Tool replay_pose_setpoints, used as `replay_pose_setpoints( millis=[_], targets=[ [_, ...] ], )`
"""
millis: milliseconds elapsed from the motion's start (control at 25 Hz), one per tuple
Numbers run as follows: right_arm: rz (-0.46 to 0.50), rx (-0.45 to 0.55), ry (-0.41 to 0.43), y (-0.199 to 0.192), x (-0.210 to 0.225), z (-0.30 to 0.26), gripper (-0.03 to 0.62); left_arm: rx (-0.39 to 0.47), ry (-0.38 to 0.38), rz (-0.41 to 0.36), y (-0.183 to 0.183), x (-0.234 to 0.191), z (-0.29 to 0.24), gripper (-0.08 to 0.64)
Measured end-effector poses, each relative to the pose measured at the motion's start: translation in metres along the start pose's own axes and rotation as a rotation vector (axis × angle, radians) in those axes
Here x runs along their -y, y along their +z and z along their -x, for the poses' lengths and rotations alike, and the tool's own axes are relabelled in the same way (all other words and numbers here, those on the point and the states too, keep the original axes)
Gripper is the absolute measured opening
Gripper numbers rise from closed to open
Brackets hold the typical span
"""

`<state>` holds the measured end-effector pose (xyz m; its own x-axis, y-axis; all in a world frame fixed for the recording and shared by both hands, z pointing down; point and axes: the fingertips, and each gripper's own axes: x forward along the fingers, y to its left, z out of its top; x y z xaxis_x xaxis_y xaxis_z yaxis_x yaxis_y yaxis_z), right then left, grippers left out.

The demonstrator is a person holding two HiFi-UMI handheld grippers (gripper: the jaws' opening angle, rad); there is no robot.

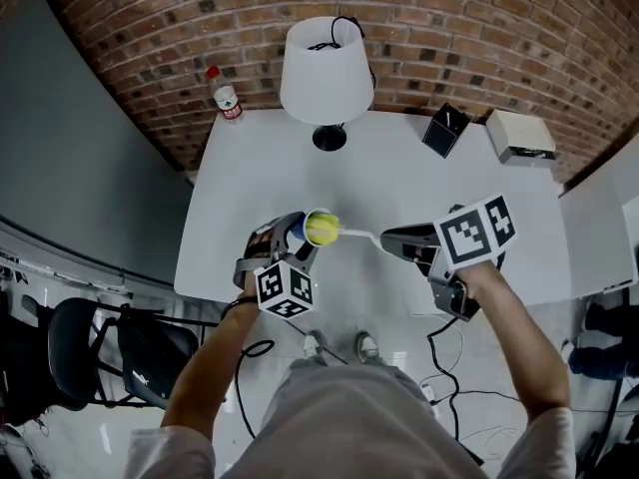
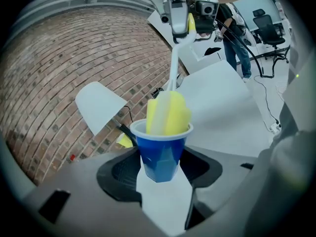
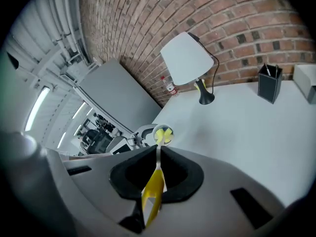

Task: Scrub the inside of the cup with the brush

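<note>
So the left gripper has its jaws clamped round the lower sides of the blue cup, holding it up off the white table near the front edge, tipped so the mouth faces the other hand. The right gripper is closed tight on the yellow handle end of the brush, and its thin white stem runs straight across to the cup. The yellow sponge head sits inside the cup with its top poking out above the white rim. How deep it goes I honestly can't tell, since the cup wall hides it. Further back on the table there's a white lamp, a small bottle, a black pen holder and a white box.
</note>
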<state>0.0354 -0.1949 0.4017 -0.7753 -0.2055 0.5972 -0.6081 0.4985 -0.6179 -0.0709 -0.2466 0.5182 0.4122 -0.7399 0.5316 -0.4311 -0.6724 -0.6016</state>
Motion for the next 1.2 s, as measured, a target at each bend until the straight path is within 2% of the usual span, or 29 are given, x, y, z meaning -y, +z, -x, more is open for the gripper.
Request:
replay_pose_setpoints(
  millis=[280,440,680,840,1040,1200],
  targets=[
    [0.013,0.039,-0.063,0.003,0.001,0.011,0.026,0.029,-0.040,0.093,-0.007,-0.001,-0.014,0.256],
    [0.013,0.082,-0.105,0.000,0.000,0.015,0.026,0.050,-0.076,0.178,-0.012,0.000,-0.023,0.256],
    [0.026,0.219,-0.212,0.005,0.000,0.025,0.026,0.089,-0.136,0.304,-0.021,0.005,-0.033,0.256],
    [-0.015,0.307,-0.224,0.003,-0.005,0.015,0.026,0.109,-0.184,0.345,-0.025,0.012,-0.039,0.256],
    [-0.015,0.401,-0.321,0.000,-0.005,0.006,0.026,0.132,-0.237,0.387,-0.025,0.019,-0.048,0.256],
    [-0.074,0.447,-0.314,-0.012,-0.010,-0.013,0.026,0.138,-0.274,0.383,-0.026,0.026,-0.057,0.256]
  ],
)
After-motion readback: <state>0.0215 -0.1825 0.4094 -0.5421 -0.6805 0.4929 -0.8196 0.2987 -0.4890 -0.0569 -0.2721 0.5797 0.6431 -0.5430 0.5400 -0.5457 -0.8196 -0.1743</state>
